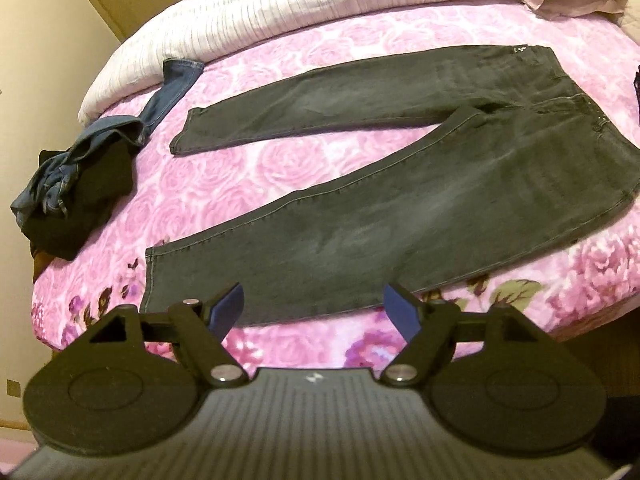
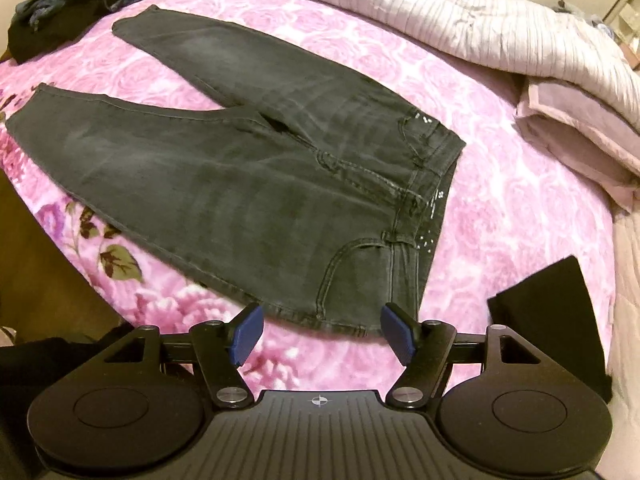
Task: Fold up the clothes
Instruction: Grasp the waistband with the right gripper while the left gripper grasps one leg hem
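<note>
A pair of dark grey jeans (image 1: 400, 200) lies spread flat on the pink floral bedspread (image 1: 260, 168), legs apart and pointing left, waistband to the right. In the right wrist view the same jeans (image 2: 248, 184) show their waistband and pockets close to me. My left gripper (image 1: 316, 310) is open, hovering just in front of the near leg's lower edge, with nothing between its blue pads. My right gripper (image 2: 322, 332) is open too, just short of the hip and waistband corner, holding nothing.
A heap of blue denim and black clothes (image 1: 76, 184) sits at the bed's left end. A white striped duvet (image 1: 280, 4) and a pillow (image 2: 576, 132) lie along the far side. A folded black garment (image 2: 556, 312) rests at the right. The bed edge runs just below the jeans.
</note>
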`<state>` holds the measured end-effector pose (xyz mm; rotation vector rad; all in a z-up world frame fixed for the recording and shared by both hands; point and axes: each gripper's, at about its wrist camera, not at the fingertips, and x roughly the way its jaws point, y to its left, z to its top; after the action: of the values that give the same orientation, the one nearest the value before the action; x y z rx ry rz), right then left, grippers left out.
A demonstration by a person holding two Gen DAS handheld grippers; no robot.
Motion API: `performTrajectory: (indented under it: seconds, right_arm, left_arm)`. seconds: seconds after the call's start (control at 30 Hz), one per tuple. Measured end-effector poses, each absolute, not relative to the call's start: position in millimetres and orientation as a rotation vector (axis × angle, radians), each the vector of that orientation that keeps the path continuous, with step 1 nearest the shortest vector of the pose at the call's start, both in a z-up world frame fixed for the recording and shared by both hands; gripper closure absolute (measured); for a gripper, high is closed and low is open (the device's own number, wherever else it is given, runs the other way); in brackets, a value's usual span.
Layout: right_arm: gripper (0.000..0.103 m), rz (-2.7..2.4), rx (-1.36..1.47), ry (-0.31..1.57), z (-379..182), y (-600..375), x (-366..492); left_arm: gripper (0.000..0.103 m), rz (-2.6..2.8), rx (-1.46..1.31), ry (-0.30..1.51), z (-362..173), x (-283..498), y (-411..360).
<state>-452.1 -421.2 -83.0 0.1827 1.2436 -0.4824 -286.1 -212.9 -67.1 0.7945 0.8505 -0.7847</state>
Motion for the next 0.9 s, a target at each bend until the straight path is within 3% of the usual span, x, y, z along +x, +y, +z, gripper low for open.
performTrajectory:
  seconds: [0.63,0.9]
  right_arm:
    - [0.034,-0.47,0.17,1.269,-102.7,-407.4,-456.4]
    - [0.035,-0.454,-0.256,1.279,-159.6,-376.7,-454.5]
  left_arm:
    - [0.028,-0.778,0.914,0.8,-79.9,-289.2,-186.5]
    - [0.029,-0.723,1.167,0.657,-142.9,-243.7,-119.1]
